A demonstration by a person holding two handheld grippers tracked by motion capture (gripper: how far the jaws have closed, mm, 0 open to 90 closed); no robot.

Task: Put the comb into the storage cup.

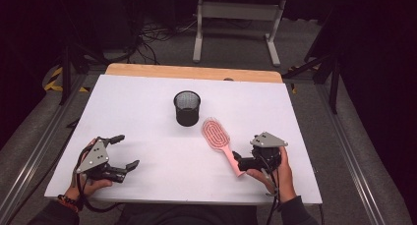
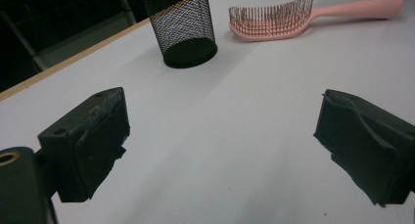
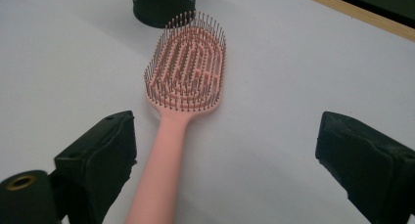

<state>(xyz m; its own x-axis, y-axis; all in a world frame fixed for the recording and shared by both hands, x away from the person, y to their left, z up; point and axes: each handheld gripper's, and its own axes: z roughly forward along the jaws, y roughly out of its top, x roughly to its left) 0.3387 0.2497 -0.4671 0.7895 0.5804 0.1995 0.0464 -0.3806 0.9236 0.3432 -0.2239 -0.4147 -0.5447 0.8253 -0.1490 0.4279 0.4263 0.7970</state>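
White table [image 1: 147, 102], our stock: one pink hairbrush [image 1: 219, 139] lying bristles-up near the black mesh cup [image 1: 187, 107], not yet lifted; our right tongs [image 1: 240, 161] gape wide about its handle, our left tongs [image 1: 124, 151] wide and idle.

Matt pink plastic hairbrush [image 3: 186, 82] ahead of the right gripper [image 3: 222, 155]; beyond it, a black wire-mesh cup [image 1: 187, 107].

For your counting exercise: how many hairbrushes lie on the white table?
1. The pink hairbrush lies bristles up, right of the black mesh cup, its handle between the open right gripper jaws.
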